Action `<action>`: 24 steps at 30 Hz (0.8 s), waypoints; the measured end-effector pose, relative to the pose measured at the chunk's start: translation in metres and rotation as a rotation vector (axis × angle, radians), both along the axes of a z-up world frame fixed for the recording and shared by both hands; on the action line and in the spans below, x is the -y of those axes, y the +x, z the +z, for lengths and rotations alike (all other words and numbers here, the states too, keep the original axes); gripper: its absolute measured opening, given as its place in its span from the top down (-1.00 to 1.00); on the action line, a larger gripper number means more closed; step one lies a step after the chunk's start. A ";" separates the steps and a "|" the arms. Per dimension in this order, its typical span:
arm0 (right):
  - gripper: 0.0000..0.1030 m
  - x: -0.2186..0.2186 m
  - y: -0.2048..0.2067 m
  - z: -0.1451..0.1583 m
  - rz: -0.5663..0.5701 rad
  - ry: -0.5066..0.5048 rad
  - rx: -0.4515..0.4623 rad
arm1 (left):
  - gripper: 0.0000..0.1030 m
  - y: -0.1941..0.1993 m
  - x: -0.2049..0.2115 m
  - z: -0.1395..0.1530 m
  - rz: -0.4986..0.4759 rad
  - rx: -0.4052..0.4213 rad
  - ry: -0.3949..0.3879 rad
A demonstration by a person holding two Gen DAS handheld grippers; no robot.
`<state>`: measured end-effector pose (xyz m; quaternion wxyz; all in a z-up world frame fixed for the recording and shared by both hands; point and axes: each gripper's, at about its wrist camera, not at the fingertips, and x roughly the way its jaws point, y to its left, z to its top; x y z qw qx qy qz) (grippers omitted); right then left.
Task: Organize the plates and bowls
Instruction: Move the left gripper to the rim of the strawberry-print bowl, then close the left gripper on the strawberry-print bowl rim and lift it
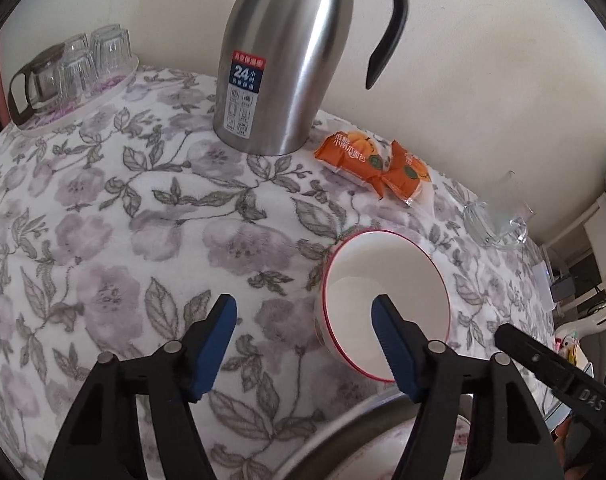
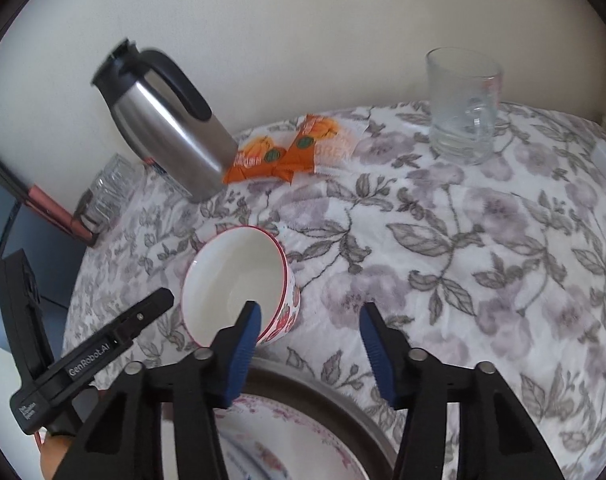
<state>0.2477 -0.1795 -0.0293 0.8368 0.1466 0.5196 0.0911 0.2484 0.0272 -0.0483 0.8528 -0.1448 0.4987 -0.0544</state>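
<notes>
— Between my left gripper (image 1: 303,344) fingers, spread wide and empty, what's there?

— The red-rimmed white ceramic bowl (image 1: 383,304), its rim around your right finger. My right gripper (image 2: 311,344), equally wide, holds nothing; floral tablecloth (image 2: 483,260) lies open ahead.

— Obstacles?

— Steel thermos jug (image 1: 295,60), orange snack packets (image 1: 379,168), clear glass mug (image 2: 463,108), all well beyond. The round metal basin with a floral plate (image 2: 287,432) sits below.

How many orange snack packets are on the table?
2: both lie side by side, touching, right of the flask, near the wall: one, the other. None seems hidden.
</notes>
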 end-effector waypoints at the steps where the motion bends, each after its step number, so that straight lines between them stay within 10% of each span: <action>1: 0.10 -0.001 0.004 -0.003 0.007 0.000 -0.009 | -0.32 0.002 0.000 -0.002 -0.003 -0.003 -0.007; 24: 0.57 -0.037 0.048 -0.045 0.180 -0.040 -0.140 | 0.64 0.018 0.016 -0.025 -0.101 -0.014 0.021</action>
